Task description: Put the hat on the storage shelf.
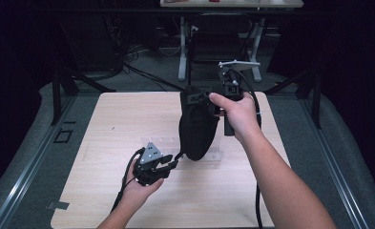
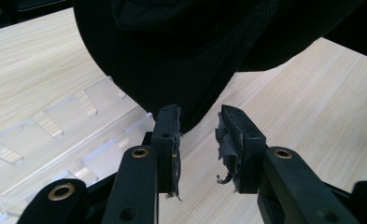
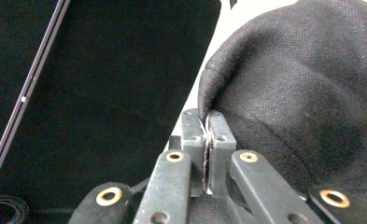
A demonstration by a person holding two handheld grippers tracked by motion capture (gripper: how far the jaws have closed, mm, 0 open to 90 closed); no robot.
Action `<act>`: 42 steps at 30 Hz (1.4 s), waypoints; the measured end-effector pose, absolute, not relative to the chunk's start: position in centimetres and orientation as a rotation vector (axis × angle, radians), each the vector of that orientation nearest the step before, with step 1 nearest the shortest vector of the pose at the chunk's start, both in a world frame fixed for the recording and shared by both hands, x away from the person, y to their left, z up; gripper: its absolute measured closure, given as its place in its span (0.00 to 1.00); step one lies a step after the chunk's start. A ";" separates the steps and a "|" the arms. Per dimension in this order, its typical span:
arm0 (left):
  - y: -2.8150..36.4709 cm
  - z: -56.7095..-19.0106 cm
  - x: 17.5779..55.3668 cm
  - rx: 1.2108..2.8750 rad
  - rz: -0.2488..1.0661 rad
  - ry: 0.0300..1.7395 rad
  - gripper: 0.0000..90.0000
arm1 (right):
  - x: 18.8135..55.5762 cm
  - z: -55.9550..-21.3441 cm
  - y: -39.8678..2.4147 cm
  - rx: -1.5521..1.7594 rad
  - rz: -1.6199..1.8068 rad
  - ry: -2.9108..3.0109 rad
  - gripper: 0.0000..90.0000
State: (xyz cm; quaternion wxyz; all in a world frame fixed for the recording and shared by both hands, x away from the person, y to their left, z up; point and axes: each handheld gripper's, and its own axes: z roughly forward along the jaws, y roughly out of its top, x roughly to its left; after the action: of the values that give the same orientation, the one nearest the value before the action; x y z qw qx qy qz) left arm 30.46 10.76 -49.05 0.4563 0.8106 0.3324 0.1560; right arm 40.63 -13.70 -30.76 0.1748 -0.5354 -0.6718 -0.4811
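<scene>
Your left tongs (image 2: 197,140) sit released low over the tabletop (image 1: 104,124), jaws parted with frayed pads, and the bag's (image 1: 197,126) rounded bottom hangs just ahead of them. Your right tongs (image 3: 208,140) are clenched on a fold of cloth at the bag's upper edge, holding it up so it dangles, its lower end at or just above the wood; you cannot tell whether it touches.

Judging by the weave and the way it sags, the bag is soft black fabric, light and limp, not slippery. It will fold rather than resist, so pinch a seam, rim or gathered fold; a flat panel would likely slip out. A grip low on the bag with the left tongs would probably steady it or spread it.

Whether the bag is open, or holds anything, cannot be seen.

Beside it lies a clear plastic rack (image 2: 55,135) with slots, flat on the tabletop, and every visible slot looks empty.
</scene>
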 end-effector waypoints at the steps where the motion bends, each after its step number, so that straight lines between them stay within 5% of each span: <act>1: 10.7 -49.1 30.5 2.000 0.388 0.819 0.76 | 40.6 -30.8 -13.6 -1.519 -1.368 -1.900 0.98; 14: 10.2 -49.9 30.5 2.045 0.471 0.802 0.92 | 40.4 -31.0 -13.2 -1.500 -1.369 -1.898 0.98; 42: 12.0 -52.2 30.7 2.048 0.493 0.874 0.95 | 39.9 -30.5 -15.9 -1.518 -1.435 -1.878 0.90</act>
State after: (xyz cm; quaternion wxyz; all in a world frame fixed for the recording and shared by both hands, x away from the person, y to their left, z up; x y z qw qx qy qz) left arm 30.72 11.99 -52.16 0.4172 0.8162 0.3482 0.1963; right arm 39.89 -15.88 -30.51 0.1656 -0.5329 -0.6593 -0.5038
